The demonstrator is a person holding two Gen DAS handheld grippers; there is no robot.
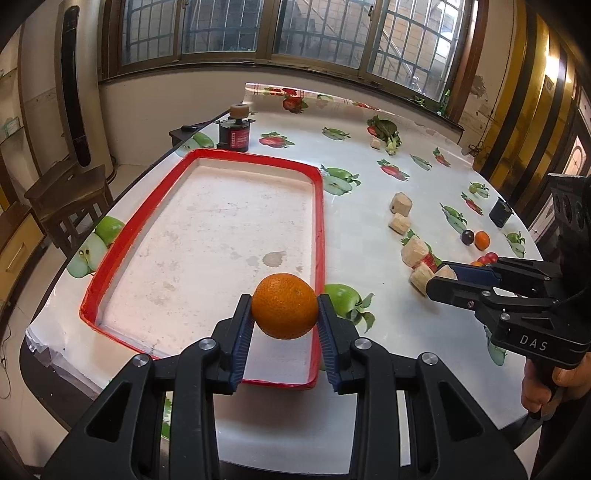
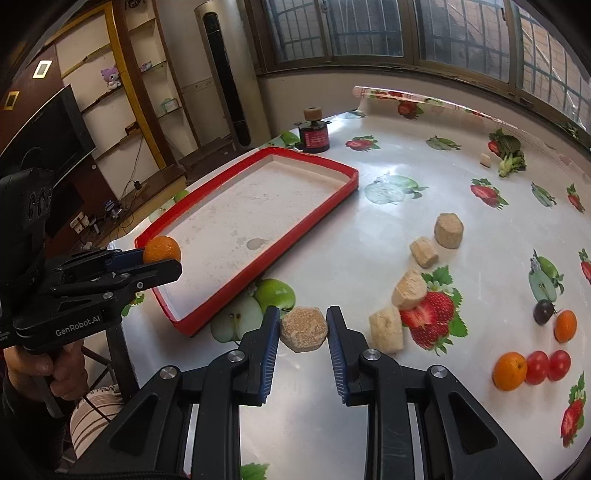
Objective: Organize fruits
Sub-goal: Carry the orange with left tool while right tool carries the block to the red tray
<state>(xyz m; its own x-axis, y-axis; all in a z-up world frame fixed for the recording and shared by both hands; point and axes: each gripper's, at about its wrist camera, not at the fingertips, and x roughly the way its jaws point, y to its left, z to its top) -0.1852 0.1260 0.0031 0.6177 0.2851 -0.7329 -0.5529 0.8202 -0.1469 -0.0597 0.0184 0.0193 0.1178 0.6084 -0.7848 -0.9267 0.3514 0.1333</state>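
Two handheld grippers work over a table [image 1: 369, 221] covered in a glossy white cloth printed with apples and strawberries. The left gripper [image 1: 284, 314] is clenched on an orange [image 1: 284, 305], held above the near end of an empty red-rimmed tray [image 1: 321, 236]. The right gripper [image 2: 303, 332] grasps a tan six-sided block [image 2: 303, 328] just off the tray's near corner. Beyond it, four more tan blocks [image 2: 448, 230] lie scattered, with two small oranges [image 2: 509, 371], two cherry tomatoes [image 2: 537, 367] and a dark plum [image 2: 543, 312] to the right. At the far edge stand a small dark canister [image 2: 314, 138] and some leafy greens [image 2: 509, 155]. Barred windows [image 1: 314, 29], a tall floor-standing unit [image 2: 227, 77] and shelving [image 2: 140, 88] fill the room behind.
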